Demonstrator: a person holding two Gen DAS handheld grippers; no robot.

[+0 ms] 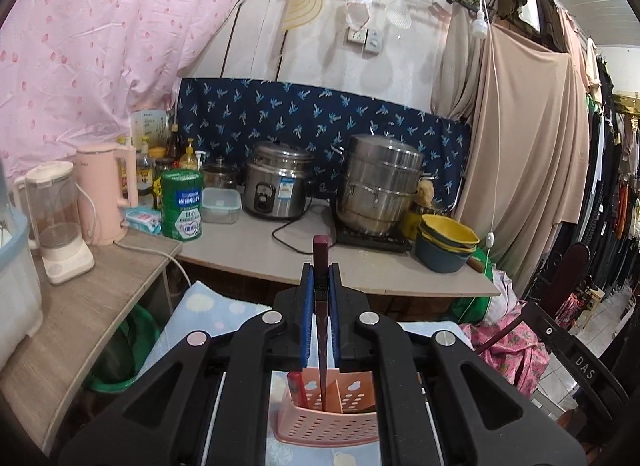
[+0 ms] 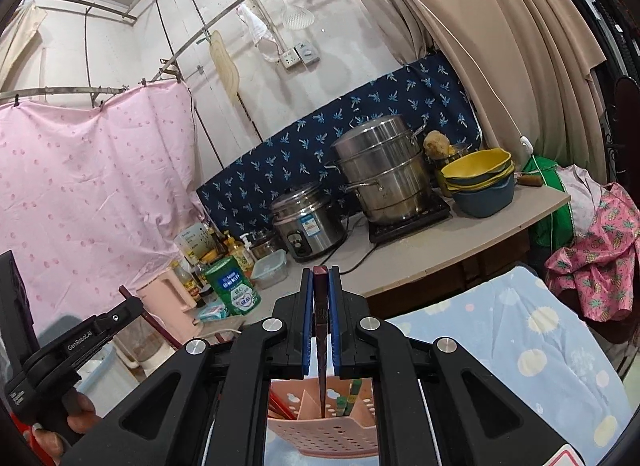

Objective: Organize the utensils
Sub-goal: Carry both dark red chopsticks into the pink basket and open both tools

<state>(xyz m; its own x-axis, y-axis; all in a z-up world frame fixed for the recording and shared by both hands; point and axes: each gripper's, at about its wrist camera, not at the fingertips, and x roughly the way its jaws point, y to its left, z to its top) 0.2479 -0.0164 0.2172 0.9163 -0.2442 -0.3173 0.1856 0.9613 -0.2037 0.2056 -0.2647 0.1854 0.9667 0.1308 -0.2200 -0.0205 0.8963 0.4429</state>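
Observation:
My left gripper [image 1: 321, 270] is shut on a dark red chopstick [image 1: 321, 250] that stands nearly upright. Its thin tip reaches down into a pink perforated utensil basket [image 1: 320, 428], where a red utensil [image 1: 298, 388] leans at the left. In the right wrist view my right gripper [image 2: 321, 280] is shut on a second dark red chopstick [image 2: 322, 386]. That tip sits in a middle compartment of the basket [image 2: 324, 436], beside green chopsticks [image 2: 347, 398]. The left gripper [image 2: 130, 306] shows at the left edge, held by a hand [image 2: 74, 424].
The basket stands on a blue cloth with pale dots [image 2: 520, 346]. Behind it a counter [image 1: 256, 250] carries a rice cooker [image 1: 276, 185], a steamer pot [image 1: 380, 185], stacked bowls [image 1: 446, 242], a green tin [image 1: 181, 203], a pink kettle [image 1: 106, 191] and a blender [image 1: 56, 221]. Clothes hang at the right.

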